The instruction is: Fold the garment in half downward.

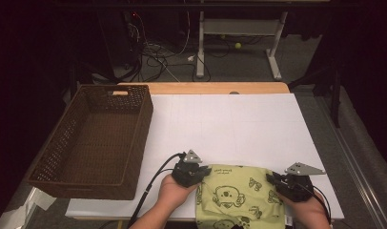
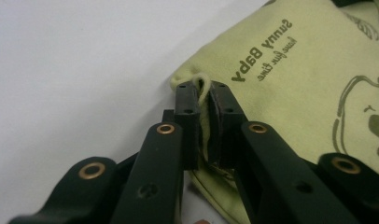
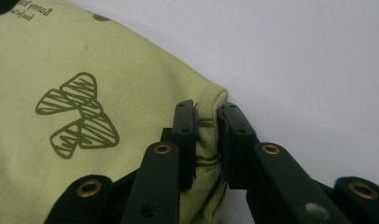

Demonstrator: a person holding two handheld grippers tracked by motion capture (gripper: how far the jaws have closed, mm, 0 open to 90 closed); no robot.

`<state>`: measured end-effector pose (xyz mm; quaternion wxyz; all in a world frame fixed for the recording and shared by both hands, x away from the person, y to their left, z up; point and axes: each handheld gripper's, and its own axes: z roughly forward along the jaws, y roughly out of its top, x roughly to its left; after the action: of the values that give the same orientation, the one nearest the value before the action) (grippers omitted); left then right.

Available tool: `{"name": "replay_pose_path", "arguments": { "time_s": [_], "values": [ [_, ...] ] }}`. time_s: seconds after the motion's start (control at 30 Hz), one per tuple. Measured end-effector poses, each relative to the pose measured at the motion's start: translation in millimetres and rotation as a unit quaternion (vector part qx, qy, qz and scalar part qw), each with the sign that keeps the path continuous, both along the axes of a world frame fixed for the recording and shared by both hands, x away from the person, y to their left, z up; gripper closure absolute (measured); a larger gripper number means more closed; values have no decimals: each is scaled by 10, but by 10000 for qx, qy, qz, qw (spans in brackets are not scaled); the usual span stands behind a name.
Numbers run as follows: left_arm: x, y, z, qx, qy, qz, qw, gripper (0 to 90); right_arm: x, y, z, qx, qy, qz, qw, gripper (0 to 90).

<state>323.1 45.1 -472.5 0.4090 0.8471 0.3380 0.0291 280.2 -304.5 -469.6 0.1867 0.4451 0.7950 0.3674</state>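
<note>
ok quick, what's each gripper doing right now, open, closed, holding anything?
Left gripper: closed on a corner of the pale green printed cotton garment.
Right gripper: closed on the garment's other far corner.

Left tool (image 2: 204,100), seen along its two black jaws: the jaws pinch a corner of the pale green cloth (image 2: 299,88), printed "Sunny Baby" in dark letters, which lies on the white desk (image 2: 75,70).
</note>
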Motion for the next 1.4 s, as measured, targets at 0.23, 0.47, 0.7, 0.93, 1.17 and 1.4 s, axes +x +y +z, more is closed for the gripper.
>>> {"name": "replay_pose_path", "arguments": {
  "time_s": [0.23,0.47,0.7,0.93,1.17,1.4],
  "values": [
    [-38,30,63,-166,-163,66,9997,800,-27,-21,22,43,-110,-2,9999,819],
    [7,53,98,-143,-258,121,9995,807,3,-14,98,82,-419,-43,9991,830],
    [256,42,151,-61,-384,343,9987,808,255,70,185,30,-695,-143,9975,833],
    [631,81,186,-39,-371,681,9970,807,671,152,254,-31,-784,-250,9966,833],
    [1014,96,322,-147,-448,1097,9928,797,1090,228,362,-173,-826,-452,9954,819],
    [992,185,398,-110,-280,1267,9915,477,1151,224,456,-135,-707,-456,9964,523]
  ]
}}
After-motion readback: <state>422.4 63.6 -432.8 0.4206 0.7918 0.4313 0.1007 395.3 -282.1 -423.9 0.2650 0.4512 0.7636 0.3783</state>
